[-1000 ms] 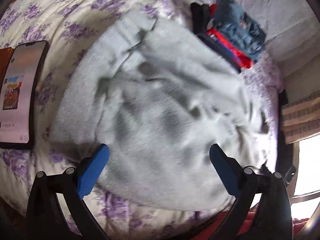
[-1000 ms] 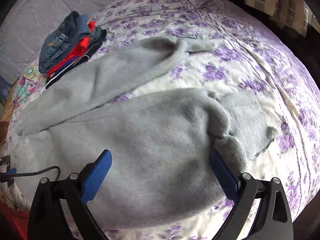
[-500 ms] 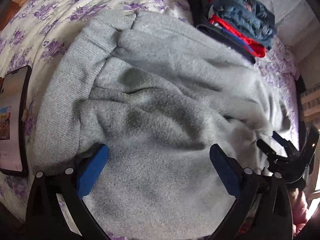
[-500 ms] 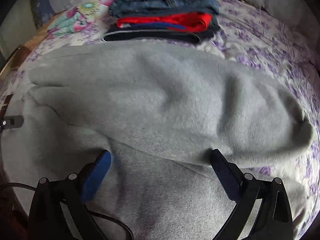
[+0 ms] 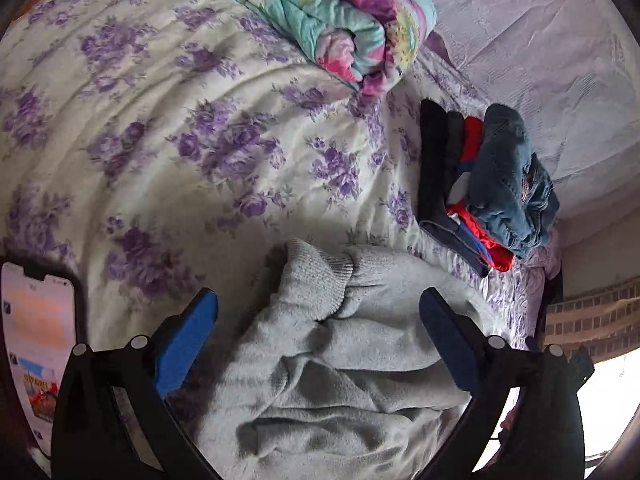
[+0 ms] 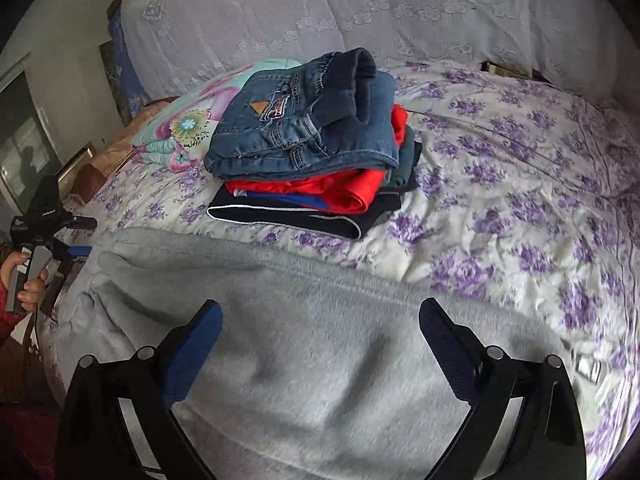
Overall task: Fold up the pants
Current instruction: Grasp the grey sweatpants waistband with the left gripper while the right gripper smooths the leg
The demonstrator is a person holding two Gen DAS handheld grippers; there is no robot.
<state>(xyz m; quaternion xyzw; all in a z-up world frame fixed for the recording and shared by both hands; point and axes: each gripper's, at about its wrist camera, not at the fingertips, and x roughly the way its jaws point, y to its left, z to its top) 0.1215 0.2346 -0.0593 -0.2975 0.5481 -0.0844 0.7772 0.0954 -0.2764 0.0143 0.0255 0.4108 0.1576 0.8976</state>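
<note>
The grey fleece pants (image 5: pixel 340 360) lie bunched on the floral bed sheet (image 5: pixel 160 140), ribbed cuff (image 5: pixel 316 280) pointing up between my left fingers. My left gripper (image 5: pixel 318 312) is open just above the bunched cloth, holding nothing. In the right wrist view the pants (image 6: pixel 320 340) spread flat across the near bed. My right gripper (image 6: pixel 320 320) is open over their middle, empty. The left gripper (image 6: pixel 52 240) shows at the far left there, in a hand.
A stack of folded clothes, jeans on top (image 6: pixel 308 128), sits behind the pants; it also shows in the left wrist view (image 5: pixel 480 188). A rolled floral quilt (image 5: pixel 340 20) lies further back. A lit phone (image 5: pixel 36 340) rests at the left bed edge.
Both grippers have swung and pulled back toward the near edge of the pants. The left view now looks past the cuff to the quilt; the right view now faces the clothes stack.
</note>
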